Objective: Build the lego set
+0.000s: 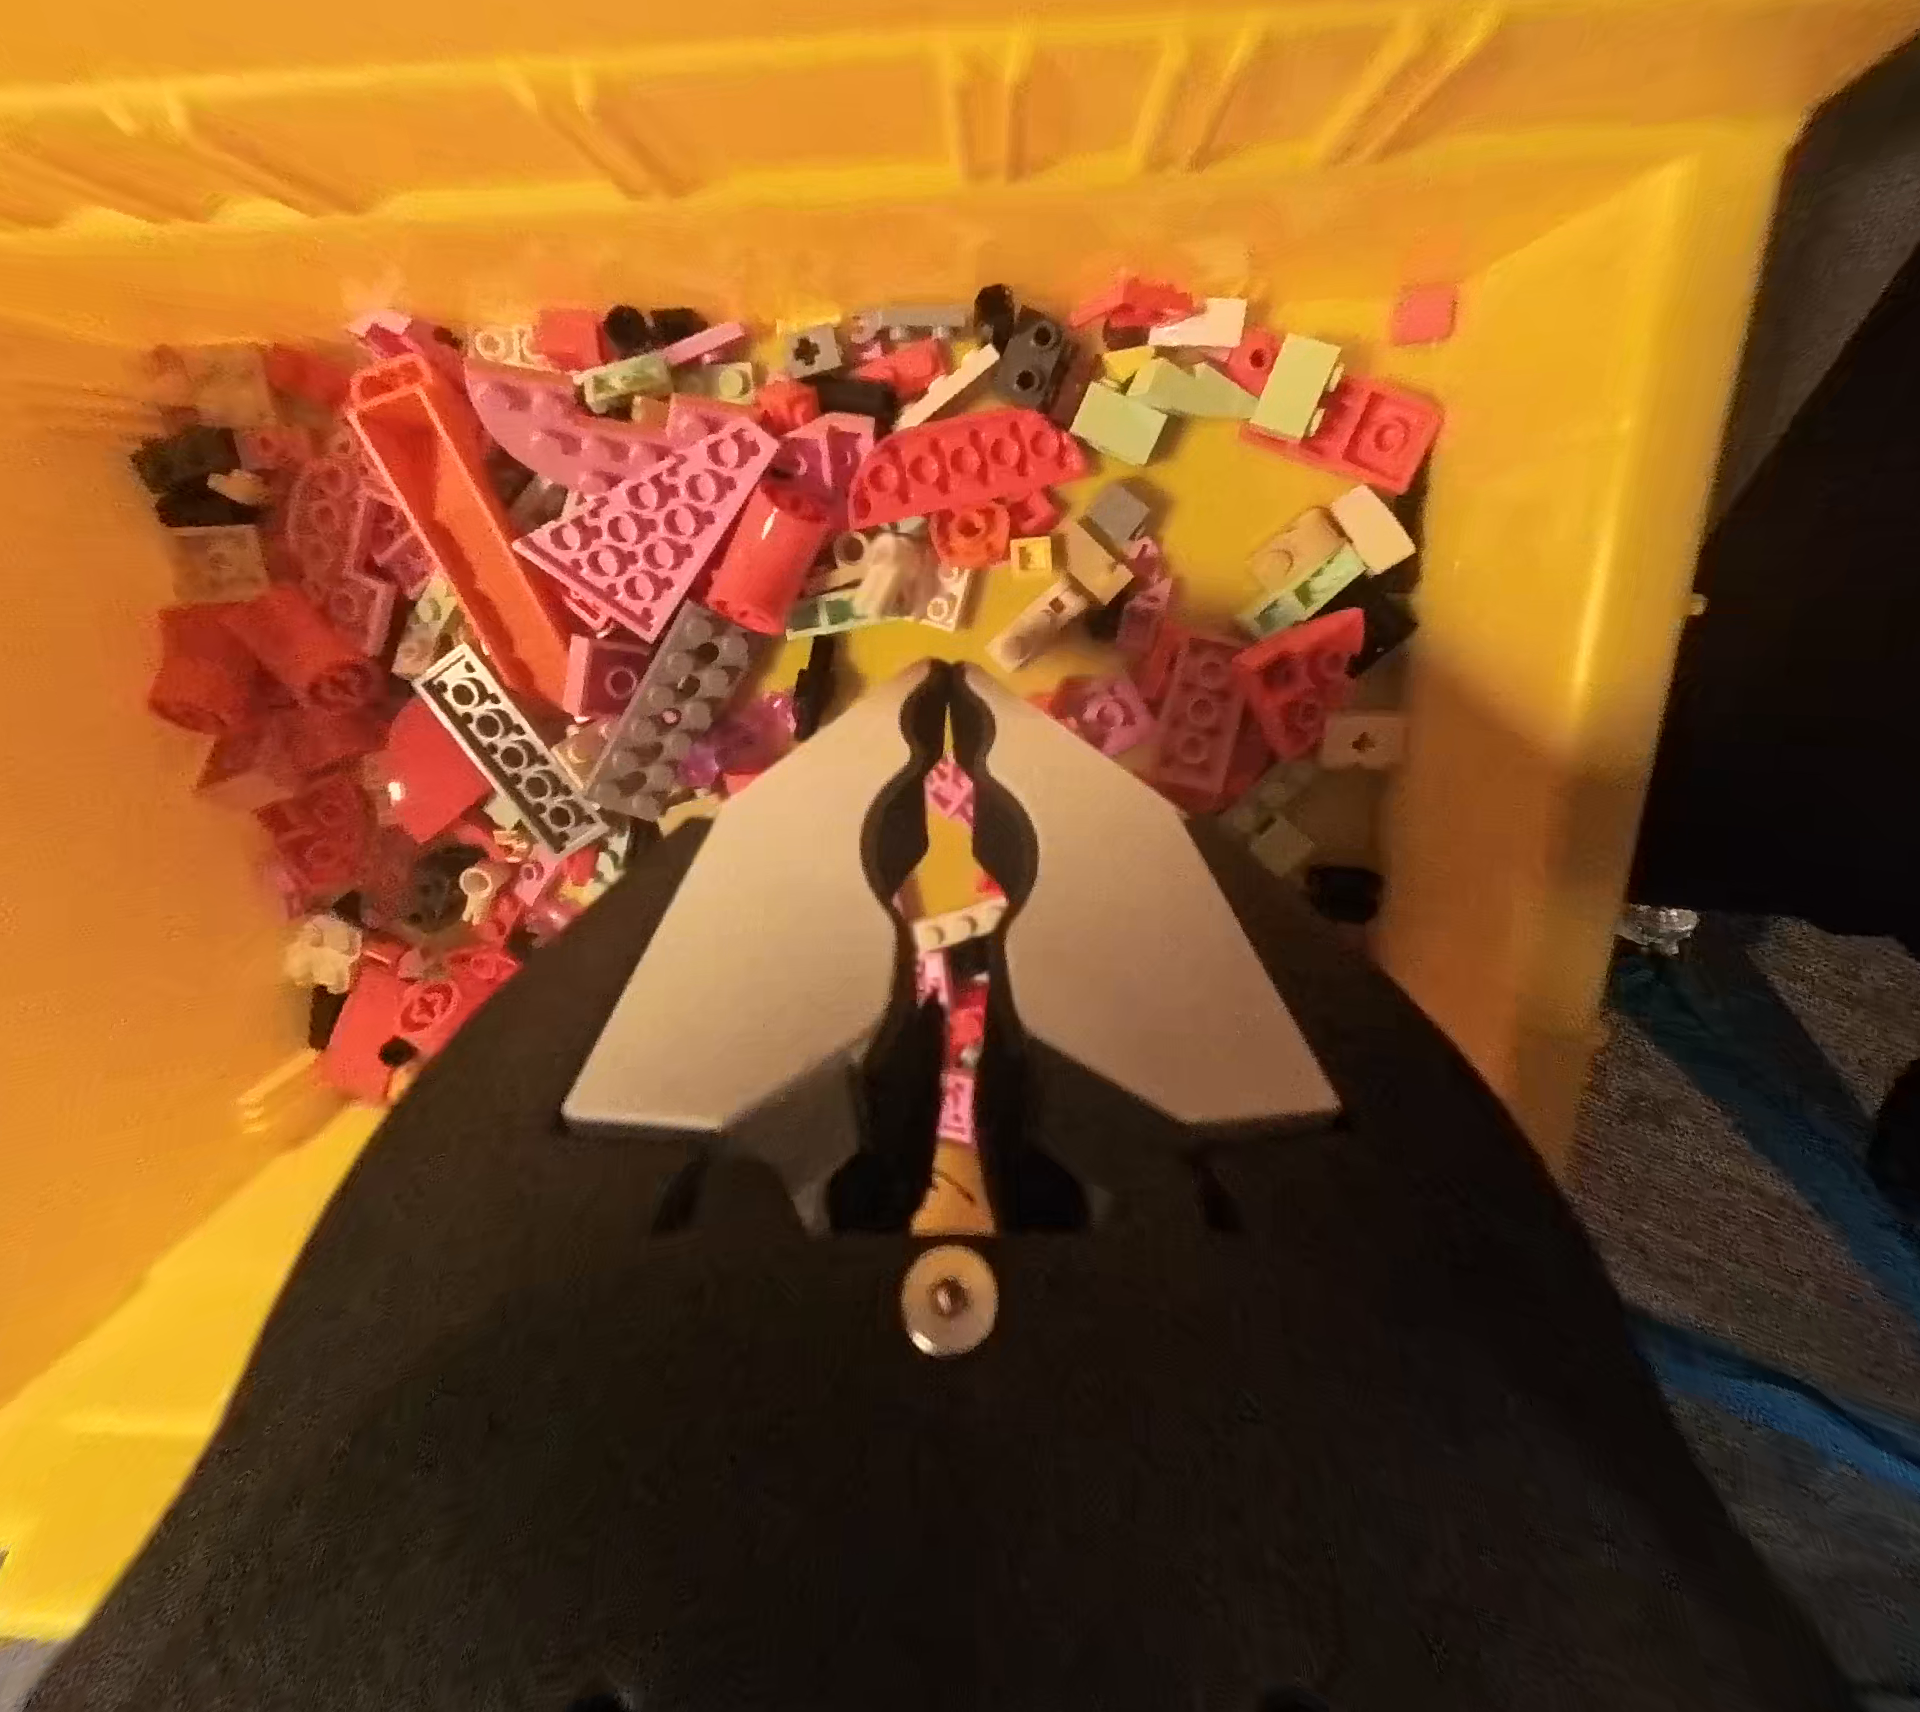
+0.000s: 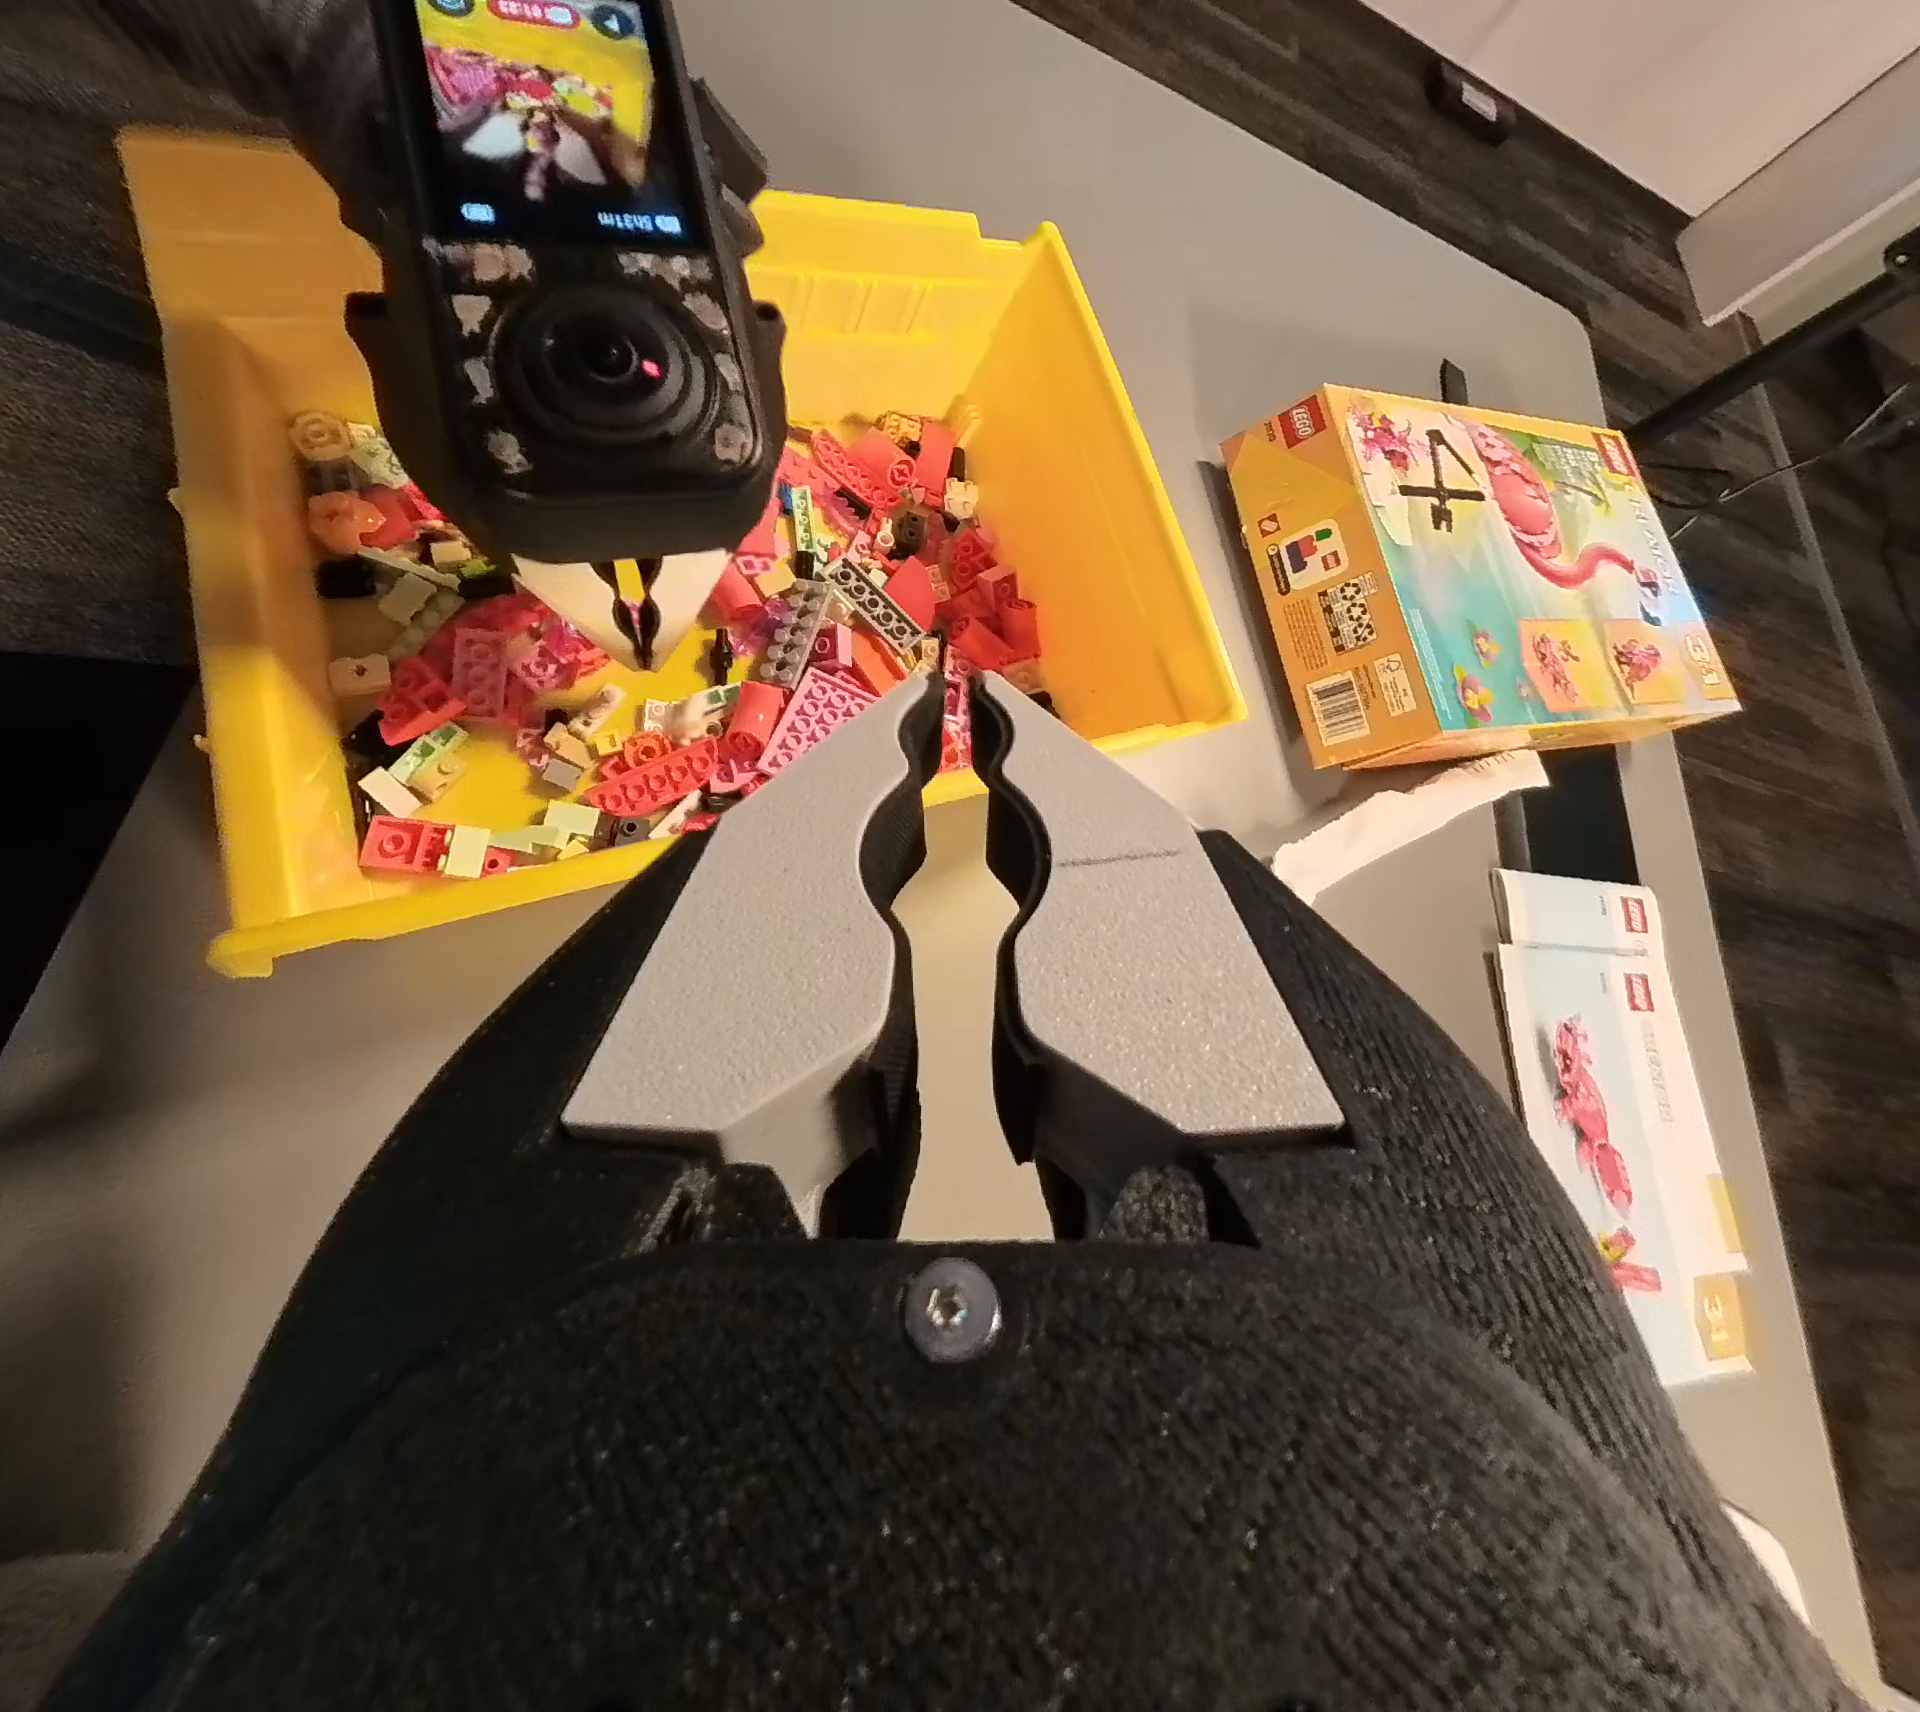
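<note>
The left hand-held gripper hangs closed over the yellow bin, seemingly empty, bricks just ahead; the right hand-held gripper looks slightly parted at the bin's near rim.

The left wrist view looks down its claw from close inside the yellow bin, facing the brick pile. The right wrist view sits farther back above the worktop, facing along its claw into the same bin, with the left claw beyond and left.
</note>
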